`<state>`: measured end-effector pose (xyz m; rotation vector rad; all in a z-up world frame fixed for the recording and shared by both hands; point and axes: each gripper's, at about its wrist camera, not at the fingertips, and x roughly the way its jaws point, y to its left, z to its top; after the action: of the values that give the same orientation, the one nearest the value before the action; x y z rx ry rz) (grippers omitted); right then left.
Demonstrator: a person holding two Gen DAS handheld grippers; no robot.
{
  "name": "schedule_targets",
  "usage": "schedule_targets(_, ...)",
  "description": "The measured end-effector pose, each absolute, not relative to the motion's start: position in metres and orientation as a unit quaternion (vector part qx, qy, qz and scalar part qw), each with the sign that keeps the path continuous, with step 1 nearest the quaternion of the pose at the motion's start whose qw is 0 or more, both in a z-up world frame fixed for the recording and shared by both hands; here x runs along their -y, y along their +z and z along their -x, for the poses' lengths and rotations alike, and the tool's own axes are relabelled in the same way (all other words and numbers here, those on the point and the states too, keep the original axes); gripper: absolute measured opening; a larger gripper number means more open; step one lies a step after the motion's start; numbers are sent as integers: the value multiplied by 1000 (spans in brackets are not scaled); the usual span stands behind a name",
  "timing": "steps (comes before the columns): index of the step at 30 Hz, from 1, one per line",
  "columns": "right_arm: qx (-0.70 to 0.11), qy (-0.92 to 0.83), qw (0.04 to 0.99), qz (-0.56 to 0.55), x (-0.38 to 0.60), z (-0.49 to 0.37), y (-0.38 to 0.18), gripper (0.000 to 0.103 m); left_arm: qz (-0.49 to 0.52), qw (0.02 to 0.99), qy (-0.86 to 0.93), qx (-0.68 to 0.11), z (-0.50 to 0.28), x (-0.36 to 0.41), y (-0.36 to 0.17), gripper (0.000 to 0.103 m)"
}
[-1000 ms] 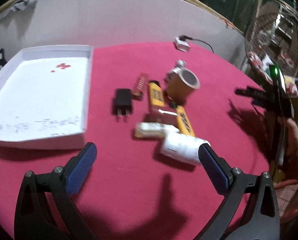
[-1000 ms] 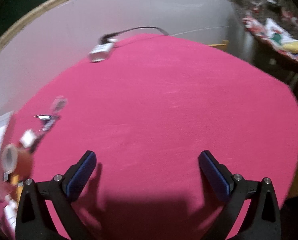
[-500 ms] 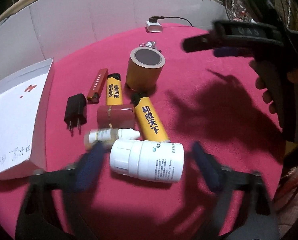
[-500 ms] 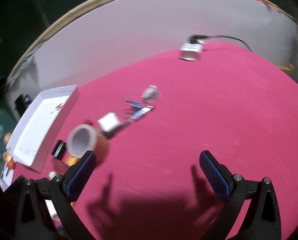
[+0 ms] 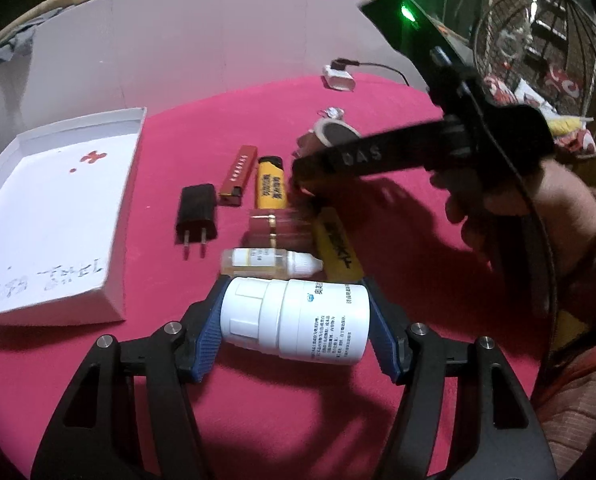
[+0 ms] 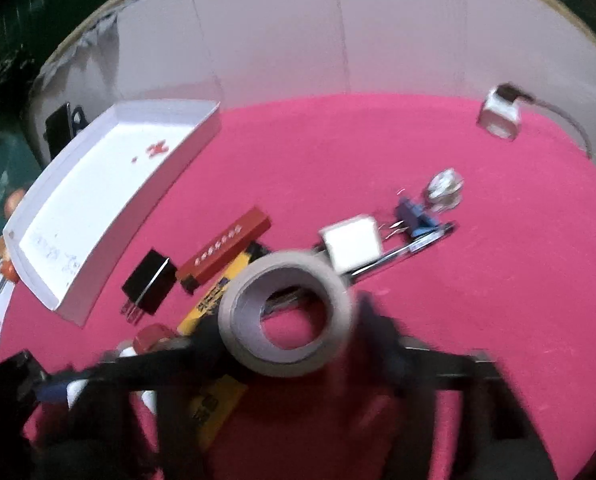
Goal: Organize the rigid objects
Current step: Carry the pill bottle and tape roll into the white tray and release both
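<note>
Left gripper point(image 5: 296, 326) has its blue pads clamped on the white plastic pill bottle point(image 5: 296, 322); right gripper point(image 6: 290, 344) straddles the tan tape roll point(image 6: 286, 314), grip too blurry to tell.

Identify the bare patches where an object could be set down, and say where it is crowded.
Free: the inside of the white tray; the red cloth between the tray and the white charger; the cloth right of the pen. Crowded: the cluster from black plug to tape roll.
</note>
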<state>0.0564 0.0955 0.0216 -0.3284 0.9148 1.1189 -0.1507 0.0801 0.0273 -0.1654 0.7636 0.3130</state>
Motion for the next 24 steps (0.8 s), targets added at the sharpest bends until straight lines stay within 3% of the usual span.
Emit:
schedule_targets(11,-351,534,764,82,-44,-58,77,52,87,922,216,-310,180,-97,76,64)
schedule_targets(24,-302,593,741,94,-69,-23,124,52,96,887,355,-280,218,-157,118,64)
